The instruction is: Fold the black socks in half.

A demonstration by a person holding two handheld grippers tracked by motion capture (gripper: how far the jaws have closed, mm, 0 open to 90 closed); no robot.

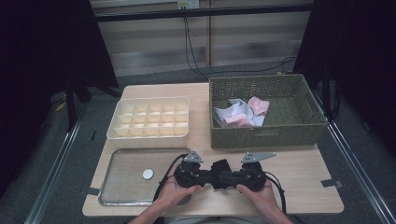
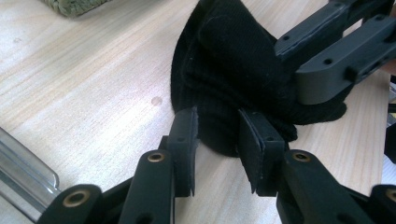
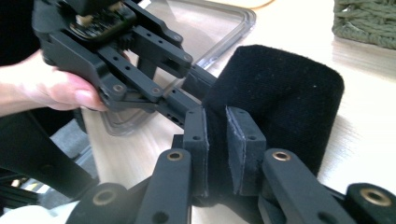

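Note:
A black ribbed sock [image 1: 221,167] lies bunched on the wooden table near the front edge, between my two grippers. My left gripper [image 1: 210,176] comes in from the left, and its pads [image 2: 187,140] press on a fold of the sock [image 2: 233,79]. From the right, my right gripper [image 1: 232,176] has its pads [image 3: 243,140] pinched on another fold of the sock [image 3: 285,98]. In the left gripper view the right gripper [image 2: 299,60] reaches into the cloth from the upper right. The left gripper [image 3: 196,91], held by a hand, faces me in the right gripper view.
A metal tray [image 1: 121,186] with a small white disc [image 1: 147,174] lies at the front left. Behind it stands a white box of several compartments [image 1: 149,119]. At the back right a green wicker basket [image 1: 266,136] holds pink and white cloths [image 1: 243,114].

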